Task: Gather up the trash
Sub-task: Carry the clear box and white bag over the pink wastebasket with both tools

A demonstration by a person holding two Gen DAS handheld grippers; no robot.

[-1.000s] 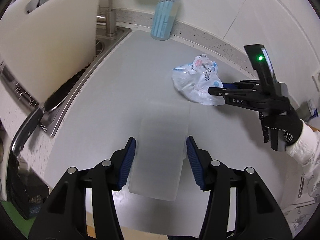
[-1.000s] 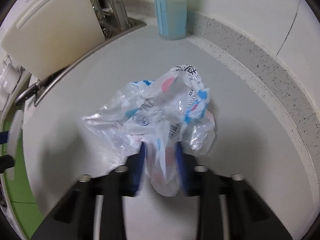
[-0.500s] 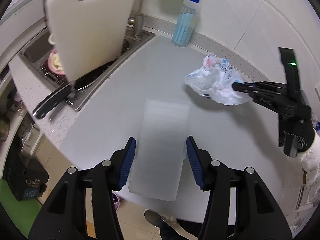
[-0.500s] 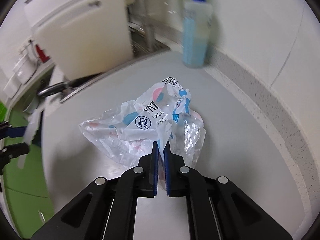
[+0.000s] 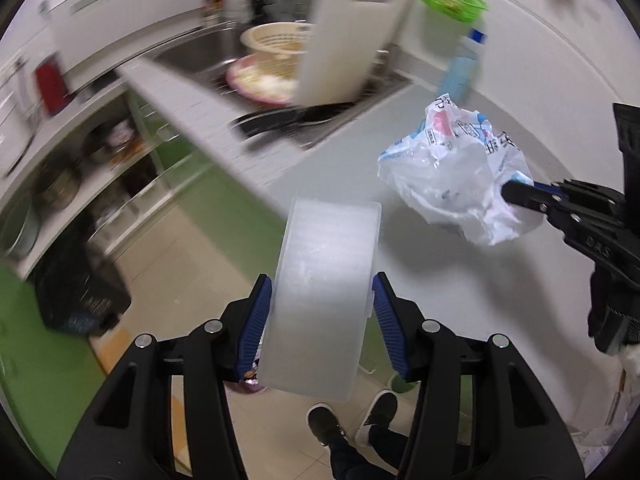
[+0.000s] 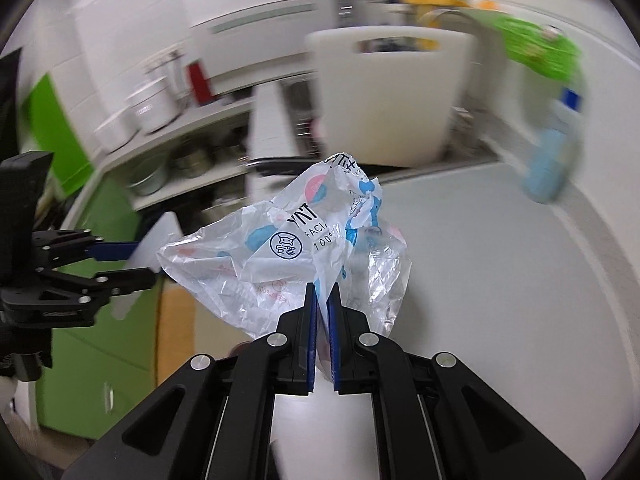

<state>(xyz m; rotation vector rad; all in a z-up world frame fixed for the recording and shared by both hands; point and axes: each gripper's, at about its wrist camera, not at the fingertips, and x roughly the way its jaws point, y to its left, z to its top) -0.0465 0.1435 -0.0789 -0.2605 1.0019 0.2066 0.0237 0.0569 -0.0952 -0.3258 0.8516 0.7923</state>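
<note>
My right jaws (image 6: 322, 312) pinch the crumpled wrapper (image 6: 304, 248), my left jaws (image 5: 322, 312) clamp a frosted plastic tray (image 5: 320, 300), long axis pointing away from me

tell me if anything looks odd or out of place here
Nothing looks spilled or broken. The crumpled plastic wrapper is pinched in the right gripper, and the frosted plastic tray sits between the left gripper's fingers, both lifted off the counter.

Place: a home kitchen.
Sink: a steel basin (image 5: 200, 54) ahead and left of the left gripper (image 5: 322, 312), a cream colander (image 5: 276, 42) inside.
Board: a white cutting board (image 5: 344, 40) leans upright at the sink's edge.
Counter: a pale worktop (image 6: 500, 240) meets a tiled wall.
Storage: open shelves (image 5: 92, 152) of pots sit lower left.
Appliance: a white rice cooker (image 6: 154, 104) stands upper left of the right gripper (image 6: 323, 312).
</note>
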